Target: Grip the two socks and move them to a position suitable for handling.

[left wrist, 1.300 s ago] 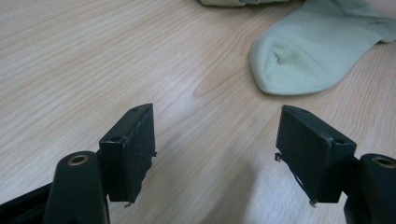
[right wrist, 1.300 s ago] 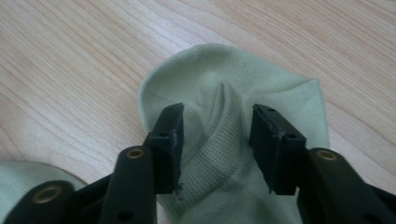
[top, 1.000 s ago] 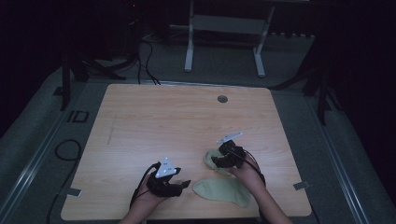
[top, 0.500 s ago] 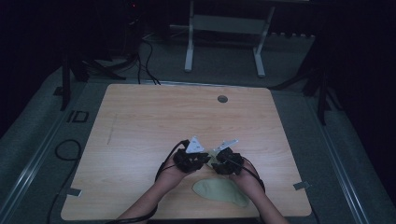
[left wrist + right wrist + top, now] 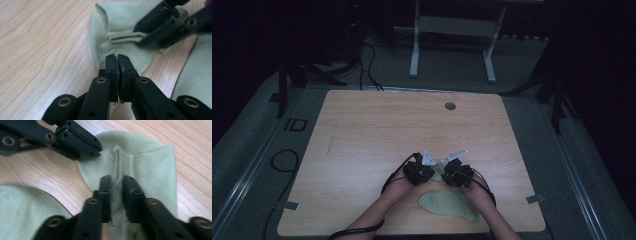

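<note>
Both grippers meet at the near middle of the wooden surface, over a pale green sock. The right gripper has its fingers clamped on a ribbed fold of that sock, while the left gripper pinches its edge with fingers pressed together. A second pale green sock lies flat just nearer, toward the right.

Two pale green socks, two hand-held grippers, one wooden table.
</note>
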`<state>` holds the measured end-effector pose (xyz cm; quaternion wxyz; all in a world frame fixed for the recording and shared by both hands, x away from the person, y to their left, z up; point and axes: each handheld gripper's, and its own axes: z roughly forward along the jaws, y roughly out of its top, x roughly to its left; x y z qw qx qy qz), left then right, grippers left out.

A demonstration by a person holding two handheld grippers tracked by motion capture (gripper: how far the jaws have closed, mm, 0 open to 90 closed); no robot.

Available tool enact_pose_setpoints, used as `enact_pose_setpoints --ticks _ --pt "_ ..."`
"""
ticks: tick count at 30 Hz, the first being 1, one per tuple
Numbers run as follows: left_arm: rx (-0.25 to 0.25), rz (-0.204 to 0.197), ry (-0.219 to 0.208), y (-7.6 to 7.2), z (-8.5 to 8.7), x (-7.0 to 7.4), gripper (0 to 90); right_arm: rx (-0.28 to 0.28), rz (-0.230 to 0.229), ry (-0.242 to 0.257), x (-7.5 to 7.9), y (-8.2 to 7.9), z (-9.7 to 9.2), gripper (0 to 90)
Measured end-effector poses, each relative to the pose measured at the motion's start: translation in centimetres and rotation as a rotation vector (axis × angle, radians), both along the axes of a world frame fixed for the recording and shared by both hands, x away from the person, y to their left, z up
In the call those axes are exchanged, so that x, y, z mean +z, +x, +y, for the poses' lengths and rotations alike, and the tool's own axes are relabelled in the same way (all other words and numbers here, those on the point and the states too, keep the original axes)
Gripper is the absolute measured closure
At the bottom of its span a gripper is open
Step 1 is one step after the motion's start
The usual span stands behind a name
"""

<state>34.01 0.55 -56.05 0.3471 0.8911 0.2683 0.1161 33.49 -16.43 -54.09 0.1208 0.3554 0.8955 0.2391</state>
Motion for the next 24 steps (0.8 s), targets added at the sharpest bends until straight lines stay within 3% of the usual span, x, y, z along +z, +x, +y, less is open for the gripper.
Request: enact_pose_setpoints --ticks 7,14,18,24 --pt "0.004 -0.021 -0.004 0.1 0.8 -0.2 86.9 -0.010 -0.023 0.073 2.3 -0.1 -1.1 82.9" --pt "-0.012 -0.035 0.002 0.2 1.4 -0.2 86.9 -0.067 -0.037 0.131 4.3 0.6 -3.9 82.7" --pt "-0.028 -0.048 0.000 0.2 1.5 -0.3 86.7 -0.106 -0.029 0.133 4.3 1.3 -5.7 82.5" --pt "-0.014 -0.062 0.017 0.3 1.5 -0.2 86.3 -0.152 -0.005 0.128 3.4 2.1 -7.7 82.5"
